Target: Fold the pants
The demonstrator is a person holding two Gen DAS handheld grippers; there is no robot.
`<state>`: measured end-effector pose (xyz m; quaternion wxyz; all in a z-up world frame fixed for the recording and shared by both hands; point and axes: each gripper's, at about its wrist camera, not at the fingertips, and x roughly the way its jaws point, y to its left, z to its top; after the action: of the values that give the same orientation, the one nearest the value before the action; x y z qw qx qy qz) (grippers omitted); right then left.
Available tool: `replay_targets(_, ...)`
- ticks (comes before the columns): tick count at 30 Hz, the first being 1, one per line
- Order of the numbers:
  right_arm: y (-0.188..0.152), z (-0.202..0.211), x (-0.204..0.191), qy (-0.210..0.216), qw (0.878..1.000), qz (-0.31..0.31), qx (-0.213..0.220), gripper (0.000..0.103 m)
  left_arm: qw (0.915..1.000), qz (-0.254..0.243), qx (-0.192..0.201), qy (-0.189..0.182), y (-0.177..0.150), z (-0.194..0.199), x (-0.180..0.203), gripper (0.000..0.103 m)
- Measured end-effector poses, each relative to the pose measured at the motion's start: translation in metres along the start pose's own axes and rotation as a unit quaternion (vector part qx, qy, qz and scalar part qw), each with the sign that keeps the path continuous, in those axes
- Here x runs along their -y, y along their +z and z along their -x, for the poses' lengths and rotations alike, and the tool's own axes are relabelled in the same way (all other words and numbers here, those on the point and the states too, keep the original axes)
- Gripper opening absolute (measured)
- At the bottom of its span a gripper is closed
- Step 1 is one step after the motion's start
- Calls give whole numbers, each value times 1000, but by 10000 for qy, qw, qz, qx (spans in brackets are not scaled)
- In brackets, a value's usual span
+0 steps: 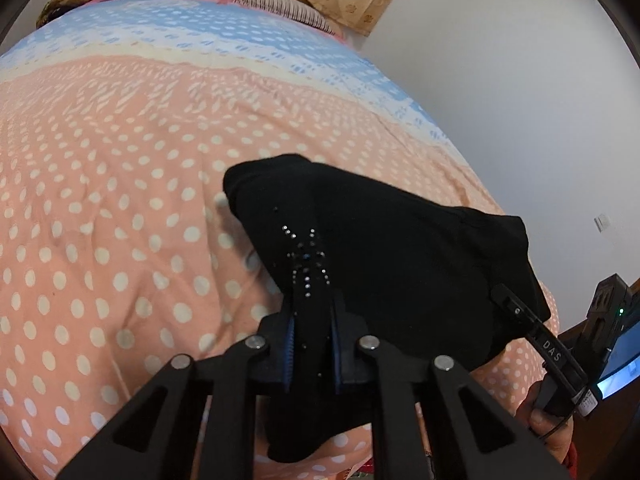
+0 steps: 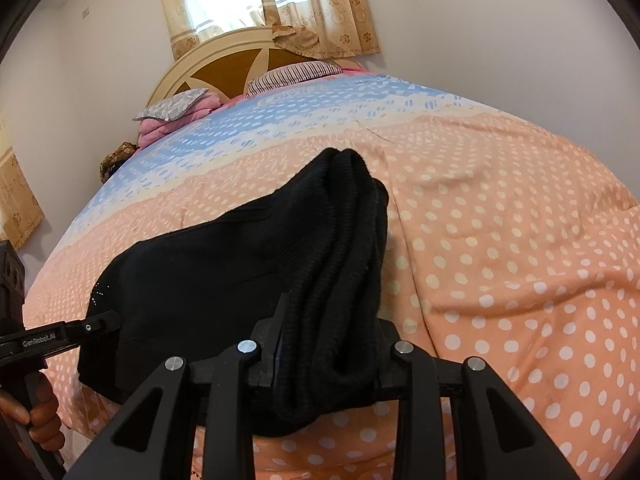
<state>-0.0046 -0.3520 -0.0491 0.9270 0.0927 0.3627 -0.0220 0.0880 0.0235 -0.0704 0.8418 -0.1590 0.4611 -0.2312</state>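
Note:
Black pants (image 1: 392, 240) hang bunched between my two grippers above the bed's near edge. My left gripper (image 1: 312, 312) is shut on the end with small rhinestones (image 1: 308, 256). My right gripper (image 2: 326, 320) is shut on the ribbed waistband end (image 2: 344, 240), which drapes over its fingers. In the left wrist view the right gripper (image 1: 510, 304) shows at the right, clamped on the cloth. In the right wrist view the left gripper (image 2: 108, 322) shows at the left, clamped on the cloth. The fingertips are hidden by fabric.
The bed (image 2: 500, 220) has a peach polka-dot cover with a blue band (image 2: 280, 120) toward the headboard (image 2: 240, 72). Pillows and pink folded bedding (image 2: 180, 116) lie at the head. A white wall (image 1: 520, 80) runs along the bed's right side.

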Motion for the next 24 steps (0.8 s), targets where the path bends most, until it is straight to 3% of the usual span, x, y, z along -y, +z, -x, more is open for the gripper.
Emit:
replay_targets(6,17,23,-20,93,9991,282,301,31,9988,-183,453,-104,17,32,2,13)
replay_targets(10,37,34,-47,360,9962,586,533,31,9957,-346,849,125,32,55,-3,13)
replay_targets(16,73,14,-95,871,9895,880,740,31,9881,-383,1306,720,62,78,-31,14)
replay_targets(24,112,-56,-172,1482,9785,1132,879,31,9700,-490,1586,1775,108,74,-79,14)
